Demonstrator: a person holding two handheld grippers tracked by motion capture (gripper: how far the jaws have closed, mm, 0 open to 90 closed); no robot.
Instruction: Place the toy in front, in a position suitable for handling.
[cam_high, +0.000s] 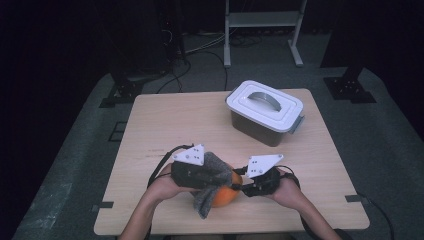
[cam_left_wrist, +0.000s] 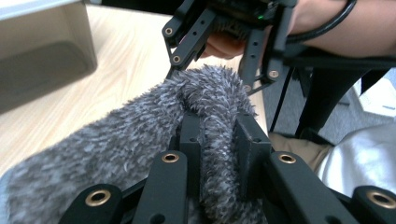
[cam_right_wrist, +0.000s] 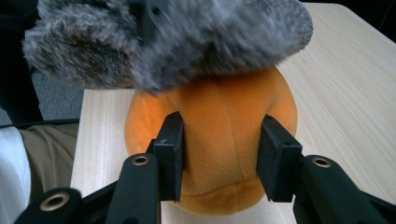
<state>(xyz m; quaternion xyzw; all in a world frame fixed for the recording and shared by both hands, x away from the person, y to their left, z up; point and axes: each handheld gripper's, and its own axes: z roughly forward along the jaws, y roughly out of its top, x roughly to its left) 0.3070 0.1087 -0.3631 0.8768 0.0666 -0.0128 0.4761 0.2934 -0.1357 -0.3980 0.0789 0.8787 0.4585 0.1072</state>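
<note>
At the near edge of a pale wooden table (cam_high: 165, 117), the left gripper (cam_left_wrist: 219, 140) is clamped tight on a fold of fuzzy grey cloth (cam_left_wrist: 116, 144) — the fabric bunches up between its jaws and drapes over the top of an orange plush ball (cam_right_wrist: 219, 140). The right gripper (cam_right_wrist: 219, 156) meets it from the opposite side, its pads pressed into the flanks of the ball, which sits squarely between them — low on the table, just below the cloth. Farther back, well apart from both hands, stands a grey box with a white handled lid (cam_high: 265, 104).
</note>
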